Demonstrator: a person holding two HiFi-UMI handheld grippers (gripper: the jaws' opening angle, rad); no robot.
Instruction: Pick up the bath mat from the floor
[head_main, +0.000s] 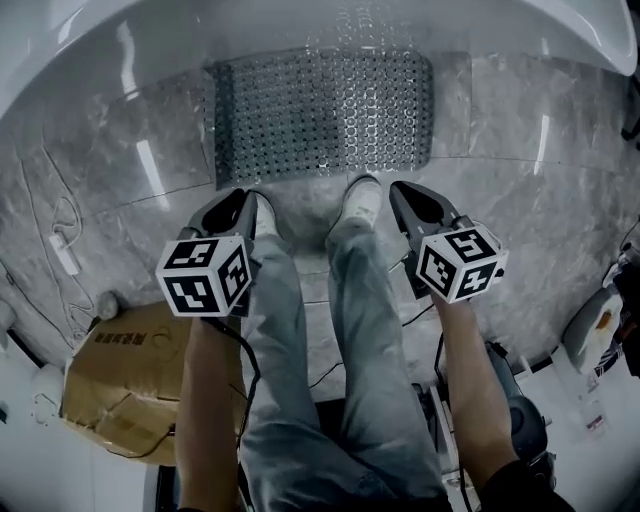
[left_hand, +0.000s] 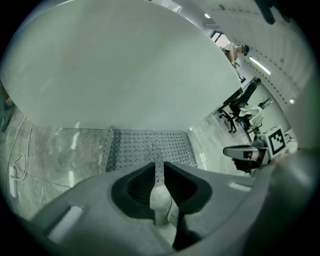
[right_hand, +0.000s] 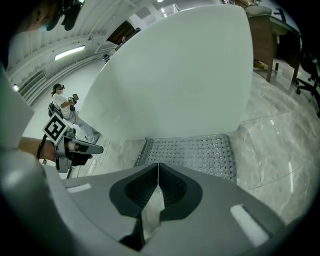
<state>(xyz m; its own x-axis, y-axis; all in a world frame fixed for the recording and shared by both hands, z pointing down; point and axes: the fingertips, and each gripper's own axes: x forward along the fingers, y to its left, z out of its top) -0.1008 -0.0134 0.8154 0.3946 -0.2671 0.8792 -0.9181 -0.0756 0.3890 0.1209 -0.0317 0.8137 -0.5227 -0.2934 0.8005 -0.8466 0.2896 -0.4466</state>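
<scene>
Head view, from nearest to farthest: my two shoes (head_main: 362, 198) stand on the marble floor (head_main: 520, 200), and my two tools hang just outside them, both pointing steeply down and forward. The left hand-held gripper (head_main: 243, 193) has its jaws a little apart, with only a narrow gap and nothing between them. The right hand-held gripper (head_main: 400, 188) has its jaws together and is empty too.

Just beyond my toes lies the bath mat (head_main: 325, 115), flat on the floor, grey and covered with small round bumps. Its far edge sits against the foot of the white bathtub (head_main: 300, 20). Neither tool touches it yet.

I see some risks from here. The mat looks thin and lies close to the tiles, so closed or almost closed jaws would probably only push its near edge and make it slide toward the tub, or scrape on the marble. I think both pairs of jaws need to open wider before they come to the edge. If the underside grips the floor, one corner could tear out of a weak pinch. My shoes are also near the edge, so I could step on it.
</scene>
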